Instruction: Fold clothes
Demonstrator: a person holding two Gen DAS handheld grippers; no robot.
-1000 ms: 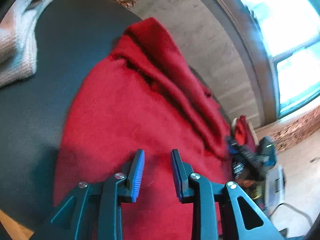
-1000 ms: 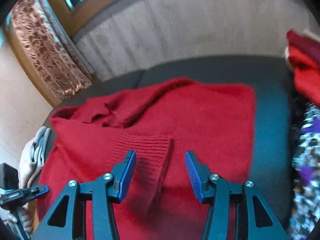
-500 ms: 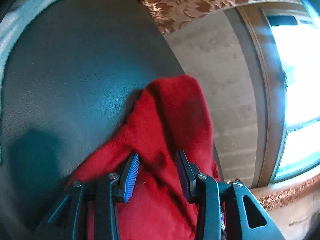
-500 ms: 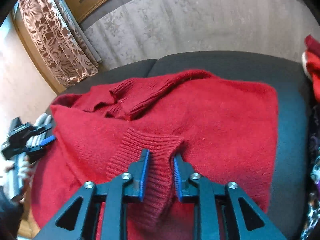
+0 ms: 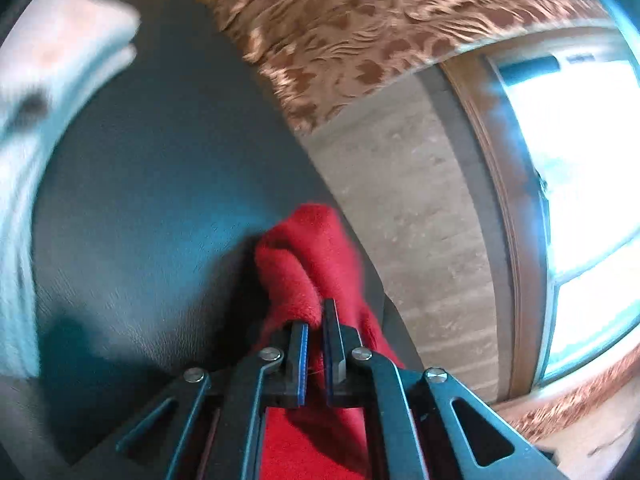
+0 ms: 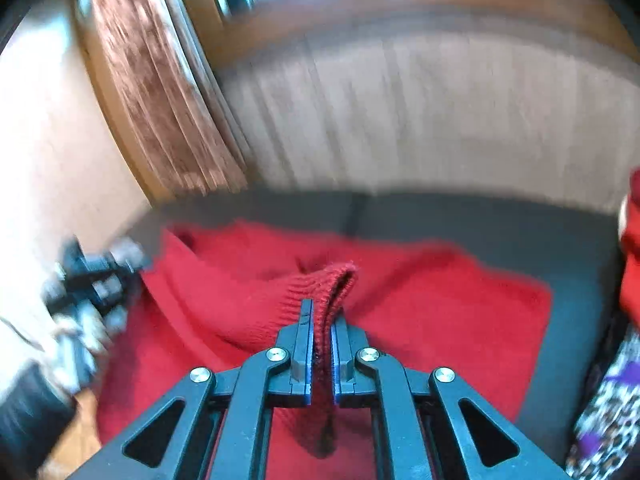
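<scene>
A red knit sweater lies spread on a dark grey cushion. My right gripper is shut on the sweater's ribbed cuff, which stands lifted above the body of the garment. In the left wrist view, my left gripper is shut on a bunched fold of the red sweater, raised over the dark cushion. The left gripper also shows, blurred, at the left edge of the right wrist view.
A folded white knit garment lies at the cushion's far left. A patterned brown curtain and a bright window stand behind. More red cloth and patterned fabric sit at the right edge.
Both grippers have shut on the sweater: the right on the ribbed cuff, the left on a fold. Both have lifted the cloth and the views swung upward.
</scene>
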